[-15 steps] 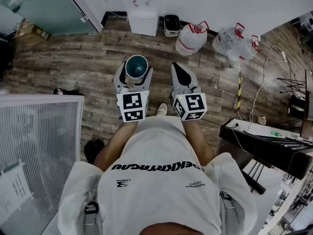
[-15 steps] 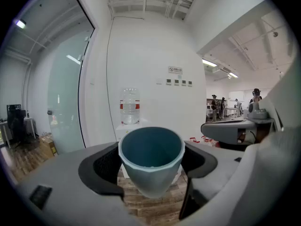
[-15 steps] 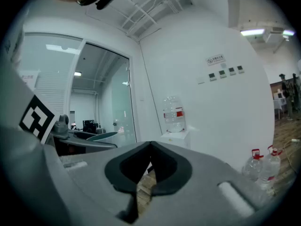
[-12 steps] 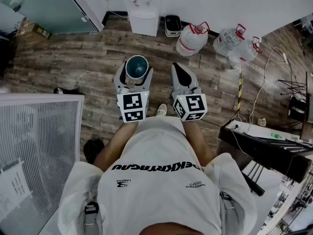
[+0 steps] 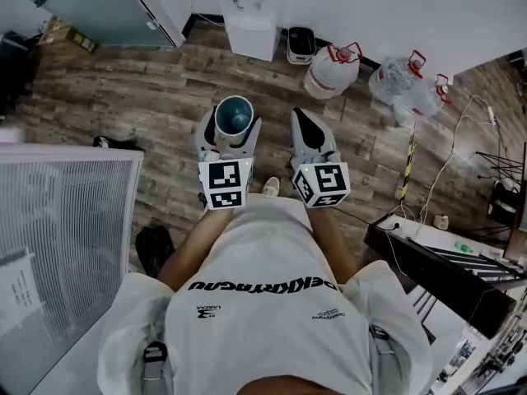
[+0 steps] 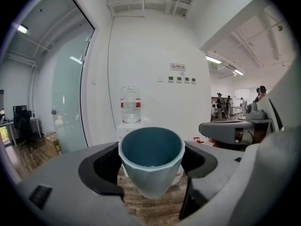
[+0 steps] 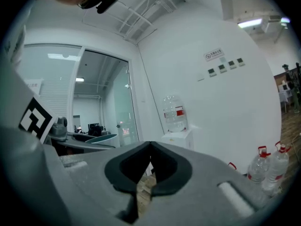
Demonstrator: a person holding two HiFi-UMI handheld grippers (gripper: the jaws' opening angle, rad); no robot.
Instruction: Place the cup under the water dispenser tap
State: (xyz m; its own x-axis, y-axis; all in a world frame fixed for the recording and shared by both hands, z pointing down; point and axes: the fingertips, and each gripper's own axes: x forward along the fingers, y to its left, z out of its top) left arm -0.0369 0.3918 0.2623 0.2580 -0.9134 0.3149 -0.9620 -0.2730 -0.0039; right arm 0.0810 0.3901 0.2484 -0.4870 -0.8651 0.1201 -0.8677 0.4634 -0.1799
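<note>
A blue-green cup point(image 5: 233, 115) point(image 6: 151, 160) stands upright between the jaws of my left gripper point(image 5: 230, 123) point(image 6: 151, 166), which is shut on it and holds it above the wooden floor. The cup looks empty inside. My right gripper point(image 5: 305, 124) point(image 7: 149, 168) hangs beside it to the right, shut with nothing in it. The white water dispenser point(image 5: 252, 16) point(image 6: 130, 124) point(image 7: 178, 138) stands ahead against the white wall, with a clear bottle point(image 6: 131, 104) on top. Its taps show only in the head view, small.
Three large water bottles point(image 5: 332, 70) stand on the floor right of the dispenser, and a small dark bin point(image 5: 299, 44) is beside it. A glass door point(image 5: 107, 6) is at the left, a white slatted panel point(image 5: 62, 229) near left, cables and a dark table point(image 5: 445, 262) right.
The dispenser, bottles and floor have shifted a little down and right in the head view, so I have come slightly closer. Both grippers keep their pose; the cup stays held.
</note>
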